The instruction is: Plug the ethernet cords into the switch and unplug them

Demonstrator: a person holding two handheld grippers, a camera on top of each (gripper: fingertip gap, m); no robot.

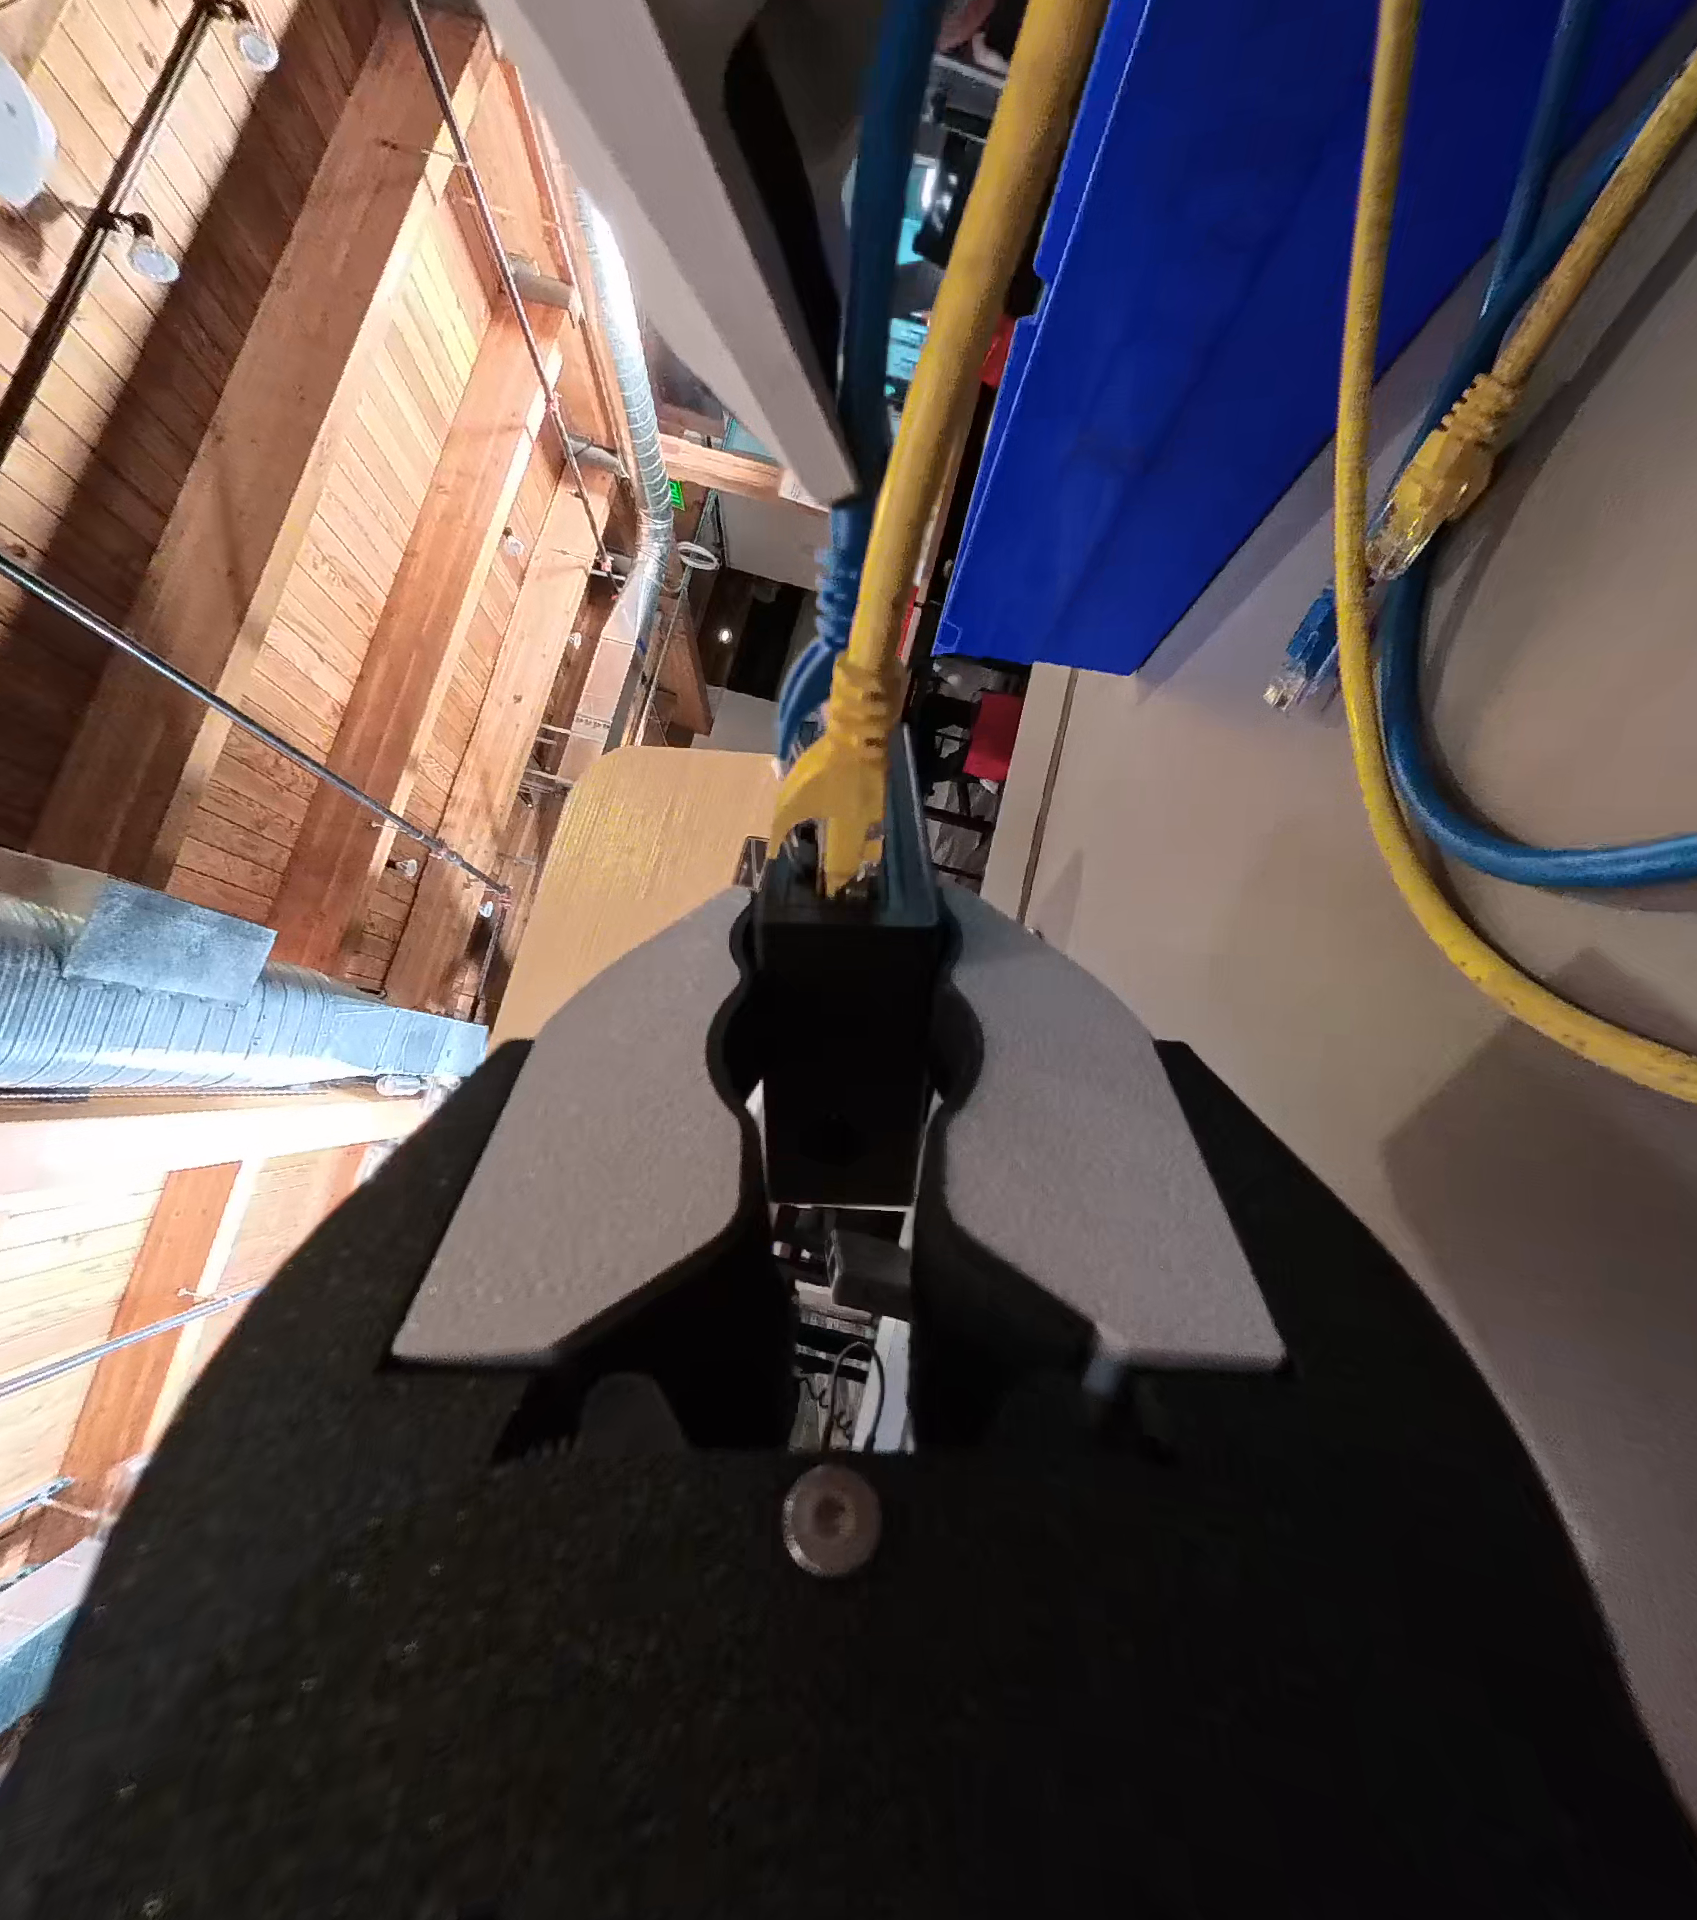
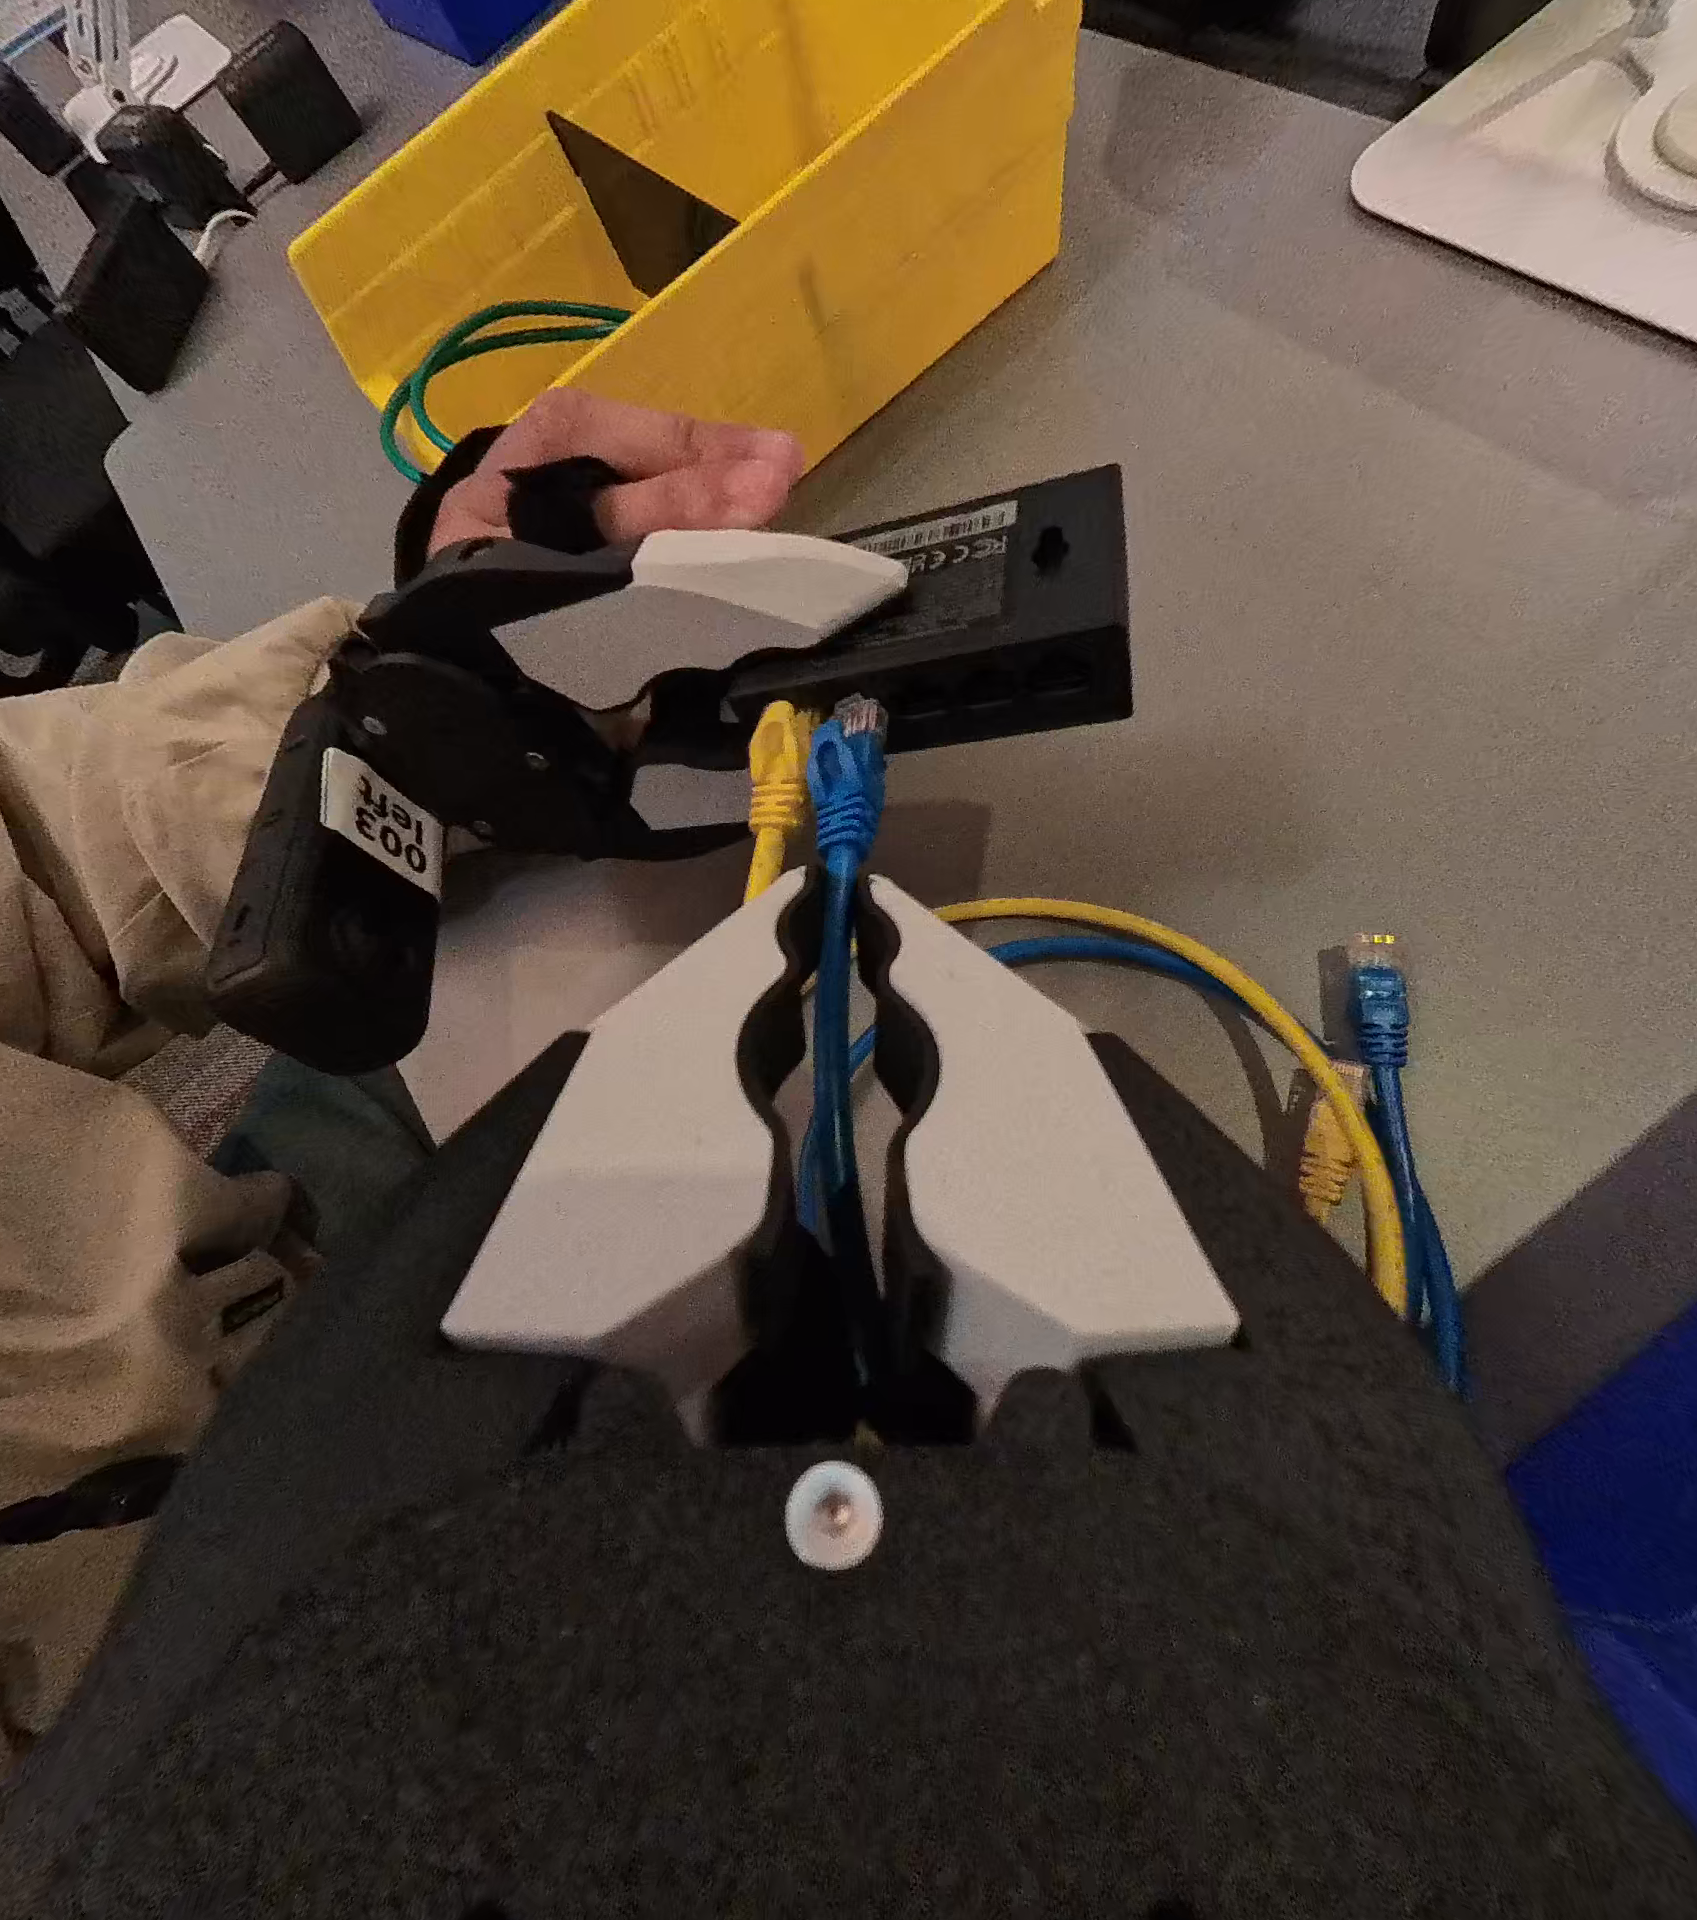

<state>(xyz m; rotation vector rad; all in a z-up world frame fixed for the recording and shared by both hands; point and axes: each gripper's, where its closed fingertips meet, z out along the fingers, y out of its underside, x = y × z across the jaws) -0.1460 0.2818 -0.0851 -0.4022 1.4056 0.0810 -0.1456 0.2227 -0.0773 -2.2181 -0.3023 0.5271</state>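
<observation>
Gripping: left gripper clamps the black switch — yellow cord plugged beside it.
Right gripper: pinches blue cord — plug just ahead, at the ports.

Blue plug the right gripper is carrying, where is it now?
Right wrist view, centre: the blue plug sits just short of the switch ports, right beside the seated yellow plug, its cord pinched in the right gripper.

Both grippers had black textured bodies, pale grey wavy-edged fingers and one central screw. At frame left, a beige sleeve and a white-labelled left gripper.
</observation>
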